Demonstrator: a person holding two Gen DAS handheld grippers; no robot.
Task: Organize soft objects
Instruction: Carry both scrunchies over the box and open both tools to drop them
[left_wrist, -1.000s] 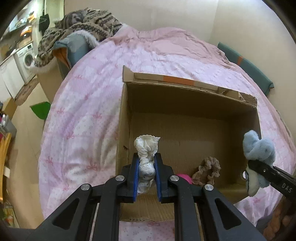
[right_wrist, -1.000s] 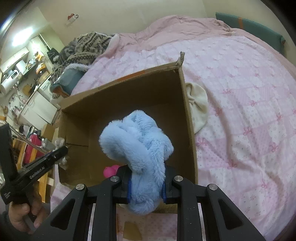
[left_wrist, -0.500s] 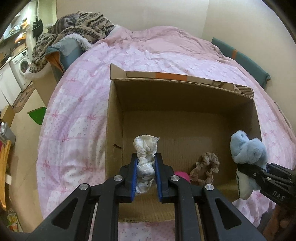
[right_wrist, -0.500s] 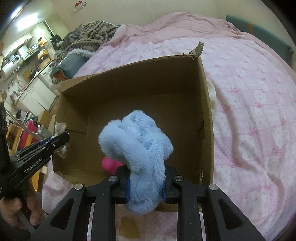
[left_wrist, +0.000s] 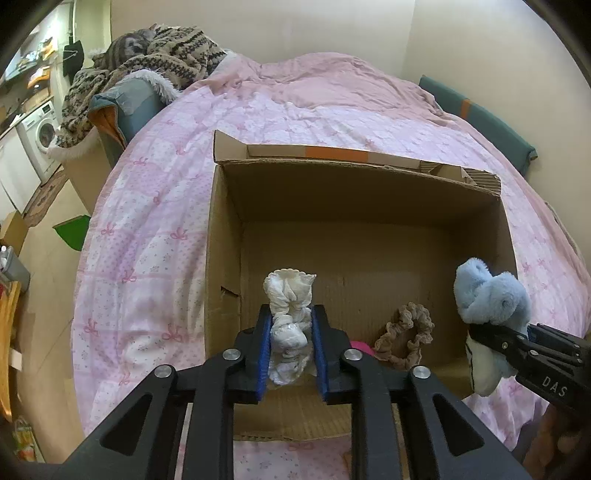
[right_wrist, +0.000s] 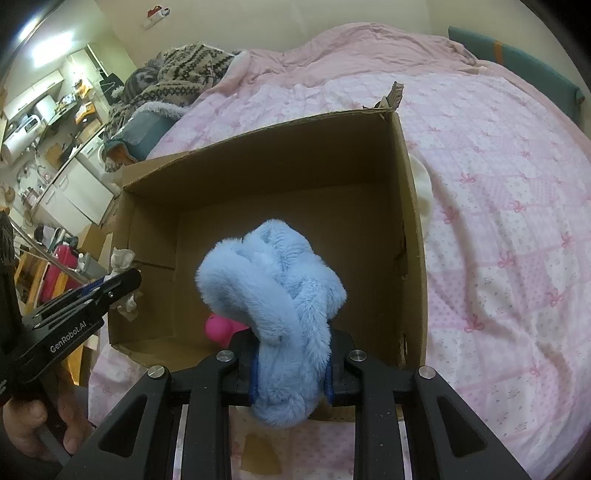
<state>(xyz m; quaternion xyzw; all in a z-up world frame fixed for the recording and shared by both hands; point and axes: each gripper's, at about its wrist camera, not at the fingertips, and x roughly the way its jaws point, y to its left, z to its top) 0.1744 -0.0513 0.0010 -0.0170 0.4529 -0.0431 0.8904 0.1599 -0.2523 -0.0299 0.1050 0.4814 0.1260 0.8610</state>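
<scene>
An open cardboard box (left_wrist: 225, 236) sits on the pink bed. Over its near left corner, my left gripper (left_wrist: 290, 332) holds a bunched white cloth item (left_wrist: 290, 295); its jaws are opening, and the blue pads still touch the cloth on both sides. A fluffy light-blue item (right_wrist: 273, 280) is held above the box's near edge by my right gripper (right_wrist: 291, 354), which is shut on it. The blue item (left_wrist: 487, 299) also shows at the right of the left wrist view. On the box floor lie a brown scrunchie (left_wrist: 404, 334) and a pink thing (right_wrist: 219, 326), partly hidden.
The pink patterned bedspread (right_wrist: 498, 221) spreads around the box. A cream cloth (right_wrist: 423, 188) lies against the box's right wall. A knit blanket pile (left_wrist: 159, 48) sits at the bed's far left. Bare floor and a washing machine (left_wrist: 40, 136) lie beyond the left edge.
Both grippers drifted slightly, so the box sits more centred in each view. The left jaws have widened a little around the white cloth. The blue item stays gripped.
</scene>
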